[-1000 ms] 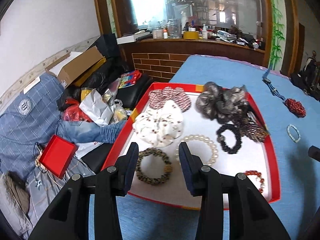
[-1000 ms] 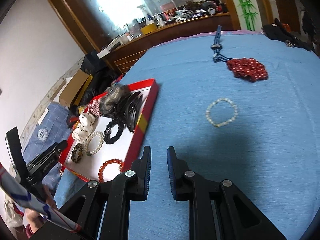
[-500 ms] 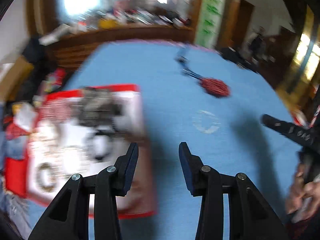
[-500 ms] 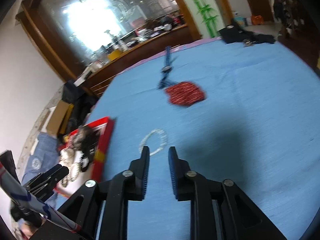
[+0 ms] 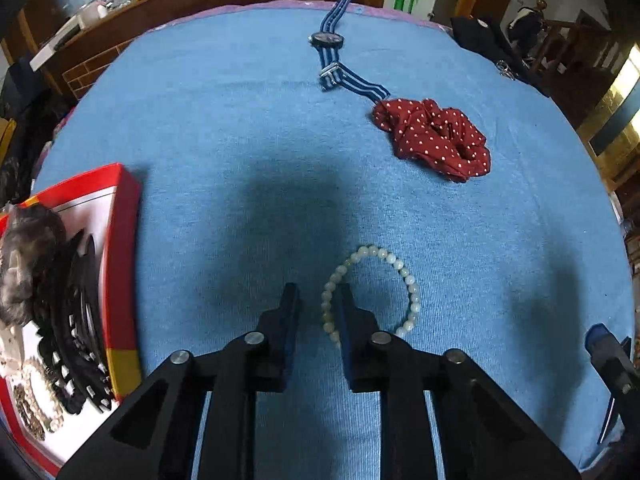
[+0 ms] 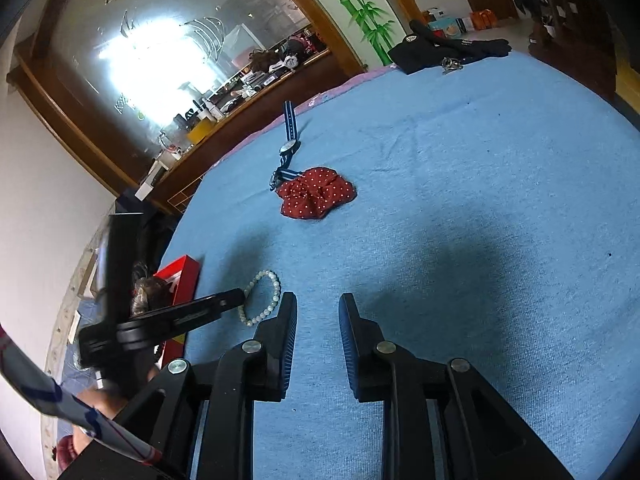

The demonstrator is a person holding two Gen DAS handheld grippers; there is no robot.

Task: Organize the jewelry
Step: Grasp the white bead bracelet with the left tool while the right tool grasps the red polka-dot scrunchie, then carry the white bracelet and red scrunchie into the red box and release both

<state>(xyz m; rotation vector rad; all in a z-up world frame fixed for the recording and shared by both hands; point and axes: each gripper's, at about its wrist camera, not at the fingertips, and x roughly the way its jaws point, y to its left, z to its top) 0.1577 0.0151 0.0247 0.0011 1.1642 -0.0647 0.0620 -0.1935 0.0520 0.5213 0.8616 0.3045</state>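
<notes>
A pale bead bracelet (image 5: 408, 288) lies on the blue cloth; it also shows in the right wrist view (image 6: 266, 294). My left gripper (image 5: 317, 298) is open and low over the cloth, its right finger on the bracelet's left side, the beads just between the jaws. My right gripper (image 6: 318, 308) is open and empty over bare cloth, right of the bracelet. A red tray (image 5: 122, 248) with hair ties and bracelets sits at the left. A red polka-dot scrunchie (image 5: 436, 136) and a blue striped watch (image 5: 330, 40) lie farther back.
Black clothing with keys (image 6: 444, 52) lies at the far edge of the round table. A wooden counter with clutter (image 6: 224, 108) stands behind. The left gripper's body (image 6: 168, 320) shows at the left of the right wrist view.
My left gripper swung from the tray to the right and came down at the pale bracelet. My right gripper turned right and opened wider.
</notes>
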